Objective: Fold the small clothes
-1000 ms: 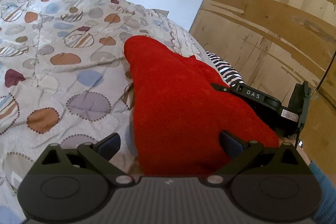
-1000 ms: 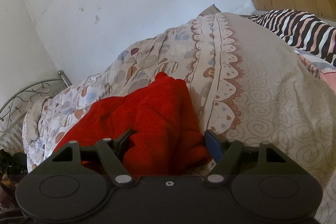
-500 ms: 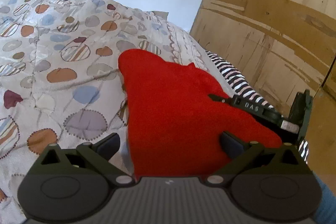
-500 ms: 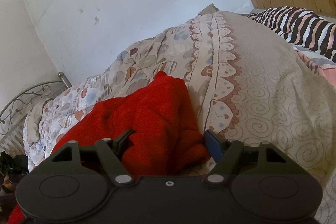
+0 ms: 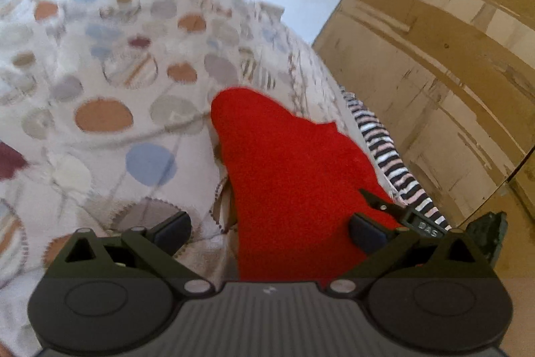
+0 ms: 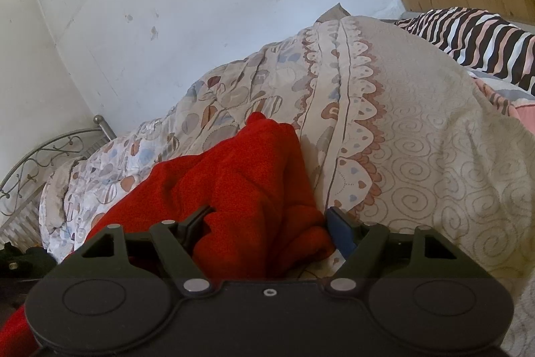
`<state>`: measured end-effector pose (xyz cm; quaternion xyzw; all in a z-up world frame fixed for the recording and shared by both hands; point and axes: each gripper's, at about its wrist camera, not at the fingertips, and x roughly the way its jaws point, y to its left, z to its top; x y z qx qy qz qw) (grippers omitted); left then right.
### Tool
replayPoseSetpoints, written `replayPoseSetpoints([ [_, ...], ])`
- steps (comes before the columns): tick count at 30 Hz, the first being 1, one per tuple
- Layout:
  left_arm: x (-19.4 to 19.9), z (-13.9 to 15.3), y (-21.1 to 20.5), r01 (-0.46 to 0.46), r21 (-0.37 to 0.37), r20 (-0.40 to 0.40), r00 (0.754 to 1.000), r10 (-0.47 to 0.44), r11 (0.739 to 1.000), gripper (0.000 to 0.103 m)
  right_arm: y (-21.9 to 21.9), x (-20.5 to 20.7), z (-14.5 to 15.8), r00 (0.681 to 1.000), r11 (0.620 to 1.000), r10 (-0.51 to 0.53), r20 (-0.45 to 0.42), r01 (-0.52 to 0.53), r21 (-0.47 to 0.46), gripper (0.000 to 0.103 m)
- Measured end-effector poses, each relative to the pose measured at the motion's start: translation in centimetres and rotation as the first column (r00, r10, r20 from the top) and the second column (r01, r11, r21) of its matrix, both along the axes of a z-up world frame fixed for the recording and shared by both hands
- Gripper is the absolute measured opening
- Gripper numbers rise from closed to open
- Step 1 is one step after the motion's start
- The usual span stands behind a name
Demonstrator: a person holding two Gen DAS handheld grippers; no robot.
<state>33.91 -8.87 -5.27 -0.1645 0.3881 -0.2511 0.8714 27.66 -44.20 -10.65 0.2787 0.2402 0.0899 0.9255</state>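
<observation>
A red fleece garment (image 5: 294,176) lies on a patterned quilt (image 5: 100,122). My left gripper (image 5: 271,231) is open, its jaws wide apart; the garment's near edge runs between them under the right finger (image 5: 367,228). In the right wrist view the same red garment (image 6: 240,189) is bunched between the fingers of my right gripper (image 6: 267,223), which stands partly open around the folds without pinching them flat. The right gripper's body (image 5: 424,225) shows at the garment's right edge in the left wrist view.
A black, white and pink striped cloth (image 6: 474,35) lies on the bed to the right. A wooden panel wall (image 5: 434,72) stands on the right, a white wall (image 6: 167,5) behind. A metal bed frame (image 6: 43,153) shows at far left.
The left gripper has pulled back and tilted, so the garment looks farther and the view is blurred. The right gripper has barely moved, still around the bunched red cloth.
</observation>
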Motion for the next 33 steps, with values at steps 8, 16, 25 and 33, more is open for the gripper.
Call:
replayPoseSetpoints([
  [8,2.0,-3.6,-0.5,0.061,-0.064,-0.08,0.995,-0.066,0.996,0.103,-0.1,0.0,-0.1,1.0,1.0,0.003,-0.003,-0.003,0.007,0.076],
  [16,2.7,-4.3,-0.7,0.09,-0.083,-0.085,0.992,-0.097,0.993,0.103,-0.1,0.1,-0.2,1.0,1.0,0.005,-0.005,-0.005,0.012,0.076],
  [25,2.1,-2.7,-1.9,0.13,-0.022,-0.04,0.991,-0.13,0.991,0.085,0.4,-0.4,0.5,0.999,0.999,0.04,0.023,-0.039,-0.005,0.055],
  [33,1.2,-0.8,-2.8,0.133,0.029,0.001,0.991,-0.133,0.991,0.062,1.3,-1.1,2.3,0.998,0.999,0.039,0.039,-0.037,-0.036,0.041],
])
